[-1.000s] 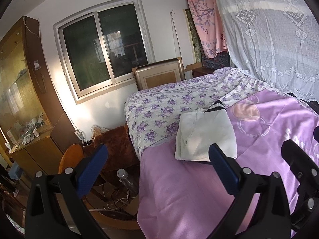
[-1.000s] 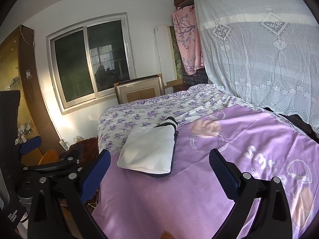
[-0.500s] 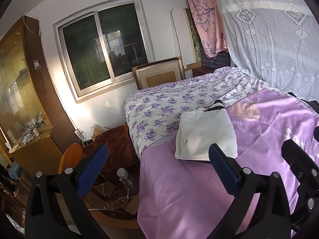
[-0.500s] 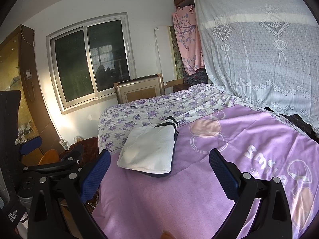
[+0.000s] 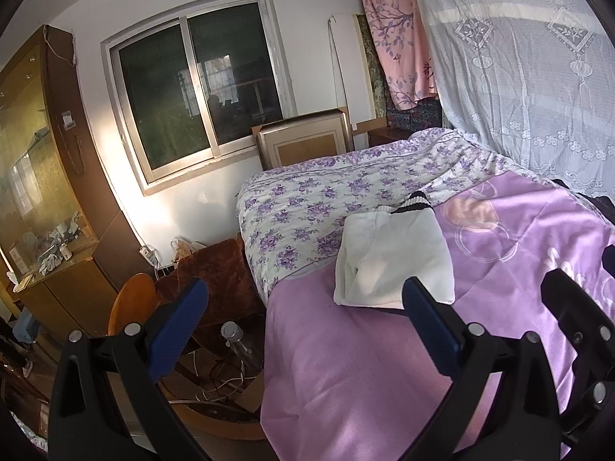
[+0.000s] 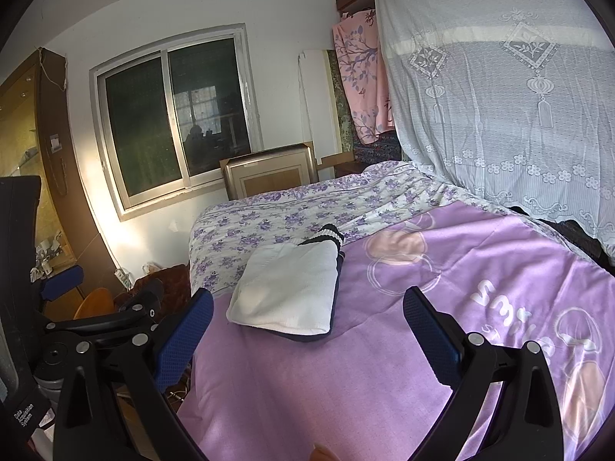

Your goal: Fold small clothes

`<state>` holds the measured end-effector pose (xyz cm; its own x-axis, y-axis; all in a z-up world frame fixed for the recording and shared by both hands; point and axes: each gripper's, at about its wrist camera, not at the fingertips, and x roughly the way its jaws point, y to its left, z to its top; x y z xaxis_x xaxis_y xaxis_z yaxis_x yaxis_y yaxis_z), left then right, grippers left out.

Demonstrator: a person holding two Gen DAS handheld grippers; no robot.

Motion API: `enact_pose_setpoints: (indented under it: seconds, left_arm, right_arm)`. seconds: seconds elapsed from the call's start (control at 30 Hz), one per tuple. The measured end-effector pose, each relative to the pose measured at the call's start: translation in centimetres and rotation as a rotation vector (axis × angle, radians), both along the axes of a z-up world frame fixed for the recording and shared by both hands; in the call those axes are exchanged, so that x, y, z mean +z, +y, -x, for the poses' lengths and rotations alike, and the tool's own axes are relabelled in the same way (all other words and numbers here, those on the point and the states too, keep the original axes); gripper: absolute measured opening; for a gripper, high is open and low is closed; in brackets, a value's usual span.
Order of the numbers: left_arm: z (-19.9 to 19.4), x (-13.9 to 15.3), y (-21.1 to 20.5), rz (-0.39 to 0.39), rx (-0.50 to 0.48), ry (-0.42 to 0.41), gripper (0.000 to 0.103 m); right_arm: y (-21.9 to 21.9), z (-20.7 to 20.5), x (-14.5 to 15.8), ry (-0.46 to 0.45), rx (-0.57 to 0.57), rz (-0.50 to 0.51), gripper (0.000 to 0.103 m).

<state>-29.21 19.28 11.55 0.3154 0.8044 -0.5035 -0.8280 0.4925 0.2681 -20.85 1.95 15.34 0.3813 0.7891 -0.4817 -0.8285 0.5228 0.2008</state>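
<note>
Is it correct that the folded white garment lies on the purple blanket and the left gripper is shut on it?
Not quite. The white garment does lie folded on the purple blanket, but the left gripper is open and apart from it, as the left wrist view shows.

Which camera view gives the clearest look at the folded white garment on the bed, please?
The right wrist view shows the folded white garment best: it lies unobstructed between the open fingers, its dark underlayer and striped cuff visible. In the left wrist view, one blue fingertip overlaps its near edge.
</note>
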Motion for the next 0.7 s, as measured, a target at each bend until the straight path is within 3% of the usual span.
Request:
enact_pose_setpoints:
  seconds: [0.7]
  left_arm:
    - [0.17, 0.01, 0.03, -0.012, 0.012, 0.002, 0.099]
  right_arm:
    - [-0.02, -0.04, 0.00, -0.001, -0.001, 0.001, 0.100]
